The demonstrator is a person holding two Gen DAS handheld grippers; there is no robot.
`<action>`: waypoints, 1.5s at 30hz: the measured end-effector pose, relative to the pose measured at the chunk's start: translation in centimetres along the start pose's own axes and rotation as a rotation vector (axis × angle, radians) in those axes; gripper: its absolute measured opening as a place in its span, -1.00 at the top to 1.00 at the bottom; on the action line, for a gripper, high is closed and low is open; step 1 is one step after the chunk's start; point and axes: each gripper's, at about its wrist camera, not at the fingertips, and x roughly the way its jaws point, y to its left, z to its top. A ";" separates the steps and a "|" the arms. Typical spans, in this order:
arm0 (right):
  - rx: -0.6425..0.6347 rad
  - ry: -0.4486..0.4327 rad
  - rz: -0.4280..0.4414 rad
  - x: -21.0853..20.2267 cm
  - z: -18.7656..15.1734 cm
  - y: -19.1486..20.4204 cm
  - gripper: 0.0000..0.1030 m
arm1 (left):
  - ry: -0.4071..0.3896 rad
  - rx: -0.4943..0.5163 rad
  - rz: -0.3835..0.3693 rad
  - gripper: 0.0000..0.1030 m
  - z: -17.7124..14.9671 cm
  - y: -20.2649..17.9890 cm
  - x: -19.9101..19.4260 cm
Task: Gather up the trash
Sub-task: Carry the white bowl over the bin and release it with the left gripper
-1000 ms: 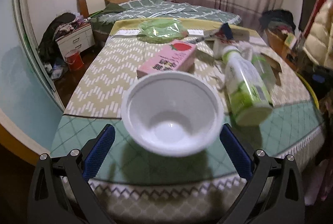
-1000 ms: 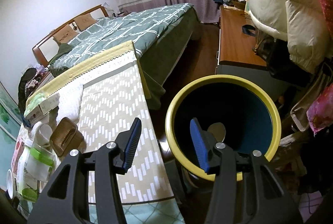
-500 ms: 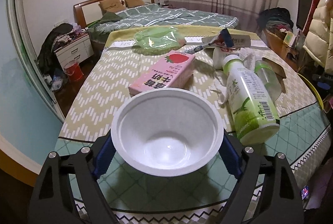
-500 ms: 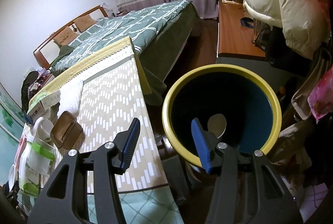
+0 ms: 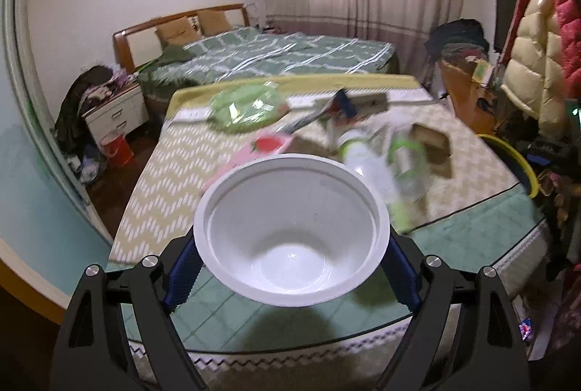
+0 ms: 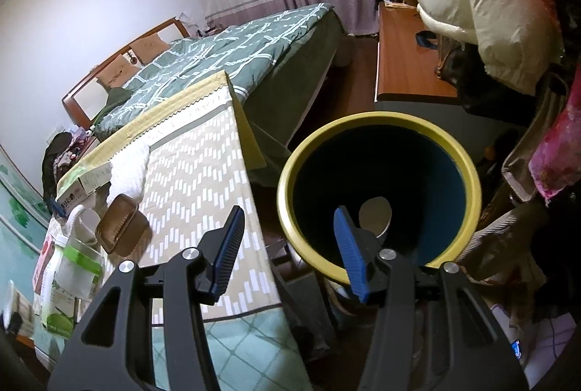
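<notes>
The left gripper [image 5: 290, 267] has its two blue pads closed against the outer wall of a white plastic bowl [image 5: 290, 231], which it holds above the near edge of the table [image 5: 472, 231], while the right gripper [image 6: 290, 245] hangs with its jaws apart and nothing between them, just in front of the bin [image 6: 287, 187]. The likeliest failure, as a judgement, is the bowl slipping: its wall is smooth, thin and tapered, so a squeeze on the sloping sides could push it up and out, or buckle it. A second risk is the carry to the bin, which stands beside the table's far corner from the bowl; the open right gripper sits close to the bin's yellow rim and could get in the way or knock it. As for containers, the bin, the largest, is dark inside and holds one pale rounded object at the bottom. The green-labelled bottle [image 6: 69, 285] lies on the table further from the bin; its contents cannot be told. The brown box [image 6: 120, 227] beside it looks empty, and the bowl is empty.
</notes>
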 end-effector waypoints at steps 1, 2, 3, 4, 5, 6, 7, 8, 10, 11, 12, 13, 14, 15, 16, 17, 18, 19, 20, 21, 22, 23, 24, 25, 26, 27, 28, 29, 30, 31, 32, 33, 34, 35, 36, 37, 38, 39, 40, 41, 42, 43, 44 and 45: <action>-0.002 -0.007 -0.007 -0.2 -0.1 -0.2 0.04 | -0.006 0.007 -0.010 -0.64 0.6 -0.6 -0.1; -0.002 -0.012 -0.013 -0.4 -0.1 -0.4 0.04 | -0.010 0.013 -0.020 -0.64 1.1 -1.2 -0.2; -0.002 -0.019 -0.020 -0.7 -0.2 -0.7 0.04 | -0.016 0.020 -0.041 -0.64 1.9 -2.0 -0.2; -0.003 -0.028 -0.033 -0.9 -0.3 -1.2 0.03 | -0.019 0.023 -0.056 -0.64 2.5 -2.6 -0.1; -0.005 -0.035 -0.045 -1.1 -0.2 -1.5 0.03 | -0.024 0.027 -0.080 -0.64 3.3 -3.5 0.1; -0.006 -0.043 -0.060 -1.3 -0.3 -1.9 0.02 | -0.030 0.031 -0.108 -0.64 4.1 -4.6 0.3; -0.007 -0.049 -0.073 -1.6 -0.3 -2.3 0.02 | -0.036 0.036 -0.127 -0.64 4.7 -5.4 0.5; -0.006 -0.053 -0.081 -1.7 -0.3 -2.6 0.02 | -0.042 0.045 -0.149 -0.64 5.5 -6.5 0.8; -0.005 -0.058 -0.099 -1.9 -0.3 -3.5 0.02 | -0.057 0.070 -0.190 -0.64 7.0 -8.9 1.5; -0.006 -0.062 -0.116 -2.1 -0.3 -4.0 0.02 | -0.064 0.084 -0.213 -0.64 7.8 -10.2 1.9; -0.007 -0.065 -0.124 -2.2 -0.3 -4.2 0.02 | -0.069 0.097 -0.233 -0.64 8.5 -11.4 2.4; -0.009 -0.066 -0.133 -2.3 -0.3 -4.6 0.02 | -0.075 0.115 -0.259 -0.64 9.4 -13.2 3.1; -0.011 -0.066 -0.139 -2.4 -0.3 -4.8 0.02 | -0.075 0.126 -0.277 -0.64 10.1 -14.5 3.7; -0.013 -0.067 -0.147 -2.4 -0.3 -5.1 0.02 | -0.070 0.137 -0.305 -0.64 10.8 -16.1 4.5; -0.014 -0.068 -0.155 -2.5 -0.3 -5.4 0.02 | -0.060 0.145 -0.331 -0.65 11.5 -17.5 5.3; -0.014 -0.069 -0.158 -2.6 -0.3 -5.8 0.01 | -0.050 0.150 -0.349 -0.64 11.9 -18.7 5.9; -0.015 -0.068 -0.158 -2.7 -0.3 -6.1 0.01 | -0.037 0.158 -0.369 -0.65 12.3 -20.0 6.7; -0.014 -0.066 -0.159 -2.7 -0.3 -6.4 0.01 | -0.015 0.180 -0.398 -0.65 12.9 -22.1 7.7; -0.011 -0.065 -0.159 -2.7 -0.4 -6.6 0.01 | -0.002 0.194 -0.411 -0.65 13.2 -23.5 8.5; -0.006 -0.062 -0.158 -2.7 -0.4 -7.2 0.01 | 0.007 0.204 -0.422 -0.65 13.4 -24.7 9.1; -0.002 -0.061 -0.158 -2.8 -0.4 -7.5 0.00 | 0.024 0.223 -0.442 -0.65 13.7 -26.7 10.0; 0.002 -0.060 -0.160 -2.8 -0.5 -7.7 0.00 | 0.033 0.233 -0.451 -0.65 13.8 -27.9 10.7; 0.010 -0.058 -0.164 -2.8 -0.5 -8.3 0.00 | 0.051 0.248 -0.467 -0.65 13.9 -29.6 11.6; 0.015 -0.058 -0.167 -2.8 -0.5 -8.4 0.00 | 0.069 0.257 -0.482 -0.65 14.0 -31.1 12.4; 0.020 -0.057 -0.168 -2.9 -0.6 -8.7 0.00 | 0.082 0.263 -0.492 -0.65 13.8 -32.1 13.3; 0.028 -0.057 -0.170 -2.9 -0.7 -9.2 0.00 | 0.104 0.271 -0.506 -0.65 13.9 -33.7 14.3; 0.033 -0.058 -0.171 -3.0 -0.8 -9.5 0.00 | 0.118 0.275 -0.513 -0.65 13.9 -34.6 15.0; 0.038 -0.057 -0.173 -3.1 -0.8 -9.8 0.00 | 0.135 0.278 -0.522 -0.65 13.9 -35.8 15.9; 0.041 -0.058 -0.177 -3.1 -0.9 -10.0 0.00 | 0.145 0.280 -0.525 -0.65 13.7 -36.4 16.4; 0.043 -0.058 -0.180 -3.2 -0.9 -10.2 -0.01 | 0.155 0.284 -0.523 -0.65 13.7 -37.4 17.1; 0.047 -0.058 -0.185 -3.2 -1.0 -10.5 -0.01 | 0.161 0.290 -0.519 -0.65 13.7 -38.3 17.8; 0.049 -0.058 -0.187 -3.2 -1.0 -10.6 -0.01 | 0.165 0.294 -0.519 -0.65 13.7 -38.6 18.2; 0.053 -0.057 -0.190 -3.2 -1.1 -10.8 -0.01 | 0.172 0.300 -0.521 -0.65 13.7 -39.4 18.7; 0.056 -0.056 -0.192 -3.2 -1.0 -11.0 -0.01 | 0.177 0.302 -0.520 -0.65 13.6 -39.9 19.2; 0.060 -0.055 -0.195 -3.1 -1.0 -11.2 -0.02 | 0.184 0.301 -0.518 -0.65 13.6 -40.4 19.6; 0.061 -0.054 -0.197 -3.0 -1.0 -11.1 -0.02 | 0.196 0.300 -0.522 -0.65 13.6 -41.1 20.1; 0.061 -0.052 -0.199 -3.1 -1.1 -11.1 -0.02 | 0.206 0.299 -0.527 -0.66 13.5 -41.7 20.6; 0.062 -0.050 -0.202 -3.0 -1.1 -11.2 -0.03 | 0.211 0.300 -0.529 -0.66 13.5 -41.9 20.7; 0.063 -0.048 -0.204 -3.0 -1.1 -11.2 -0.04 | 0.217 0.307 -0.523 -0.66 13.5 -42.7 21.1; 0.064 -0.045 -0.206 -2.9 -1.1 -11.1 -0.05 | 0.222 0.311 -0.521 -0.68 13.4 -42.9 21.3; 0.064 -0.042 -0.209 -2.8 -1.1 -11.1 -0.05 | 0.228 0.314 -0.519 -0.71 13.3 -43.3 21.4; 0.063 -0.041 -0.210 -2.8 -1.2 -11.2 -0.06 | 0.240 0.311 -0.517 -0.76 13.3 -43.6 21.6; 0.062 -0.040 -0.210 -2.8 -1.2 -11.1 -0.06 | 0.251 0.301 -0.520 -0.76 13.3 -43.5 21.5; 0.061 -0.041 -0.211 -2.8 -1.2 -11.1 -0.06 | 0.256 0.293 -0.526 -0.76 13.3 -43.4 21.4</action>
